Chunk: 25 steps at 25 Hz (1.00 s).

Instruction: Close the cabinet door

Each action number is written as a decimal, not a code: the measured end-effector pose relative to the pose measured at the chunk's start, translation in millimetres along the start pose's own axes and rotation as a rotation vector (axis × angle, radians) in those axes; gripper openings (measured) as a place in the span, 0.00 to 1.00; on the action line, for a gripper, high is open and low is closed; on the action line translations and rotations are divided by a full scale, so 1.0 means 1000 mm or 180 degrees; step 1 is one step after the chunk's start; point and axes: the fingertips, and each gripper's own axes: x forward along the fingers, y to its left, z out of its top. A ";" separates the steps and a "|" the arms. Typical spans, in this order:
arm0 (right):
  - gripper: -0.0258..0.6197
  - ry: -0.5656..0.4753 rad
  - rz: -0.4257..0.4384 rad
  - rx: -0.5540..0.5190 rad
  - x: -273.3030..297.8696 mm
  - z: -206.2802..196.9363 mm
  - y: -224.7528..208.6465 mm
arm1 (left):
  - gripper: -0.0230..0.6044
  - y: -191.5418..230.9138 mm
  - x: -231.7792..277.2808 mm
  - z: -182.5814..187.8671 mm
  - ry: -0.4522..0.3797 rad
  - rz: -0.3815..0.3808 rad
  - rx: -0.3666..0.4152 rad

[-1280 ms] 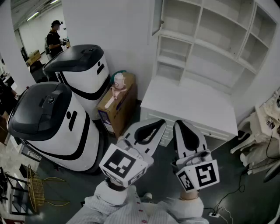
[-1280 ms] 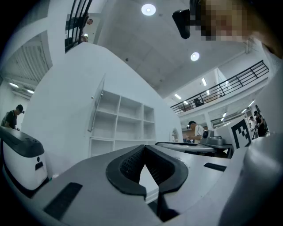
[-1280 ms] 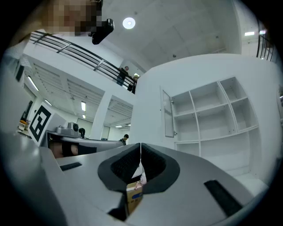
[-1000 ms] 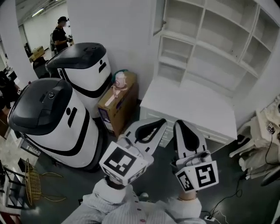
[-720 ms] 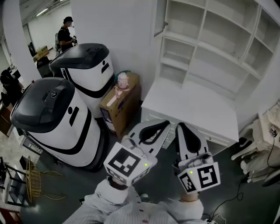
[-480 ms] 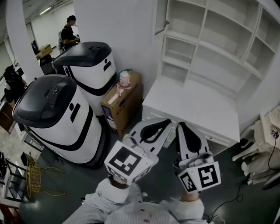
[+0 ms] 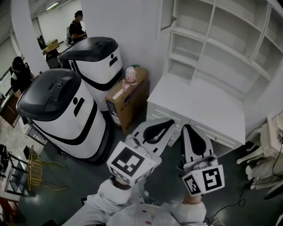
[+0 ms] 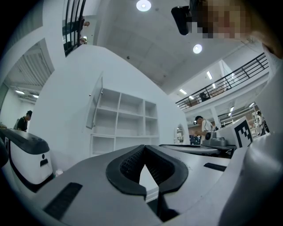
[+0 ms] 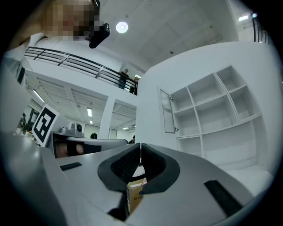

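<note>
The white cabinet [image 7: 208, 48] stands against the wall at upper right, with open shelves above a white counter [image 7: 199, 103]. Its narrow door [image 7: 167, 13] stands swung open at the top left shelf; the same door [image 8: 95, 108] is far ahead in the left gripper view, and the door [image 9: 167, 110] shows likewise in the right gripper view. My left gripper [image 7: 164, 123] and right gripper [image 7: 188, 129] are held side by side, well short of the counter's front edge. Both are shut with nothing between them: the left gripper [image 8: 143, 149] and the right gripper [image 9: 140, 149] each have their tips touching.
Two large white-and-black machines [image 7: 62, 106] [image 7: 95, 62] stand at left. A cardboard box [image 7: 130, 95] with a pink item [image 7: 129, 75] leans beside the cabinet. A person [image 7: 79, 28] stands far back. A gold wire stand [image 7: 33, 170] is at lower left, white chairs [image 7: 265, 145] at right.
Both grippers stay shut and side by side, a little lower in the head view. The machines, box and cabinet have slid rightward and downward in that view.
</note>
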 end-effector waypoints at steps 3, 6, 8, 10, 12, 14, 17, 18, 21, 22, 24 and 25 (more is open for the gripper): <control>0.07 -0.0001 -0.0018 0.0015 0.007 -0.002 -0.008 | 0.05 0.005 0.007 -0.001 0.0006 0.0004 0.0011; 0.07 0.0001 -0.0044 0.0009 0.017 -0.004 -0.015 | 0.05 0.015 0.015 0.000 -0.0010 -0.0010 0.0000; 0.07 0.0001 -0.0058 -0.0004 0.025 -0.006 -0.020 | 0.05 0.023 0.022 -0.001 -0.0031 -0.0025 -0.0007; 0.07 0.0010 -0.0072 -0.0023 0.036 -0.009 -0.026 | 0.05 0.032 0.031 -0.003 -0.0037 -0.0051 -0.0008; 0.07 0.0031 -0.0084 -0.0043 0.049 -0.013 -0.032 | 0.05 0.044 0.042 -0.006 -0.0037 -0.0088 -0.0010; 0.07 0.0057 -0.0102 -0.0061 0.065 -0.017 -0.038 | 0.05 0.057 0.054 -0.007 -0.0045 -0.0139 -0.0013; 0.07 0.0079 -0.0140 -0.0096 0.090 -0.021 -0.050 | 0.05 0.081 0.073 -0.008 -0.0059 -0.0199 -0.0028; 0.07 0.0081 -0.0155 -0.0107 0.099 -0.021 -0.055 | 0.05 0.090 0.079 -0.009 -0.0054 -0.0206 -0.0033; 0.07 0.0074 -0.0202 -0.0131 0.126 -0.023 -0.068 | 0.05 0.116 0.095 -0.012 -0.0022 -0.0227 -0.0046; 0.07 0.0070 -0.0220 -0.0134 0.135 -0.023 -0.072 | 0.05 0.124 0.101 -0.011 -0.0045 -0.0245 -0.0045; 0.07 0.0067 -0.0255 -0.0136 0.152 -0.025 -0.080 | 0.05 0.141 0.112 -0.010 -0.0078 -0.0269 -0.0057; 0.07 0.0068 -0.0271 -0.0135 0.161 -0.027 -0.083 | 0.05 0.149 0.117 -0.011 -0.0074 -0.0274 -0.0066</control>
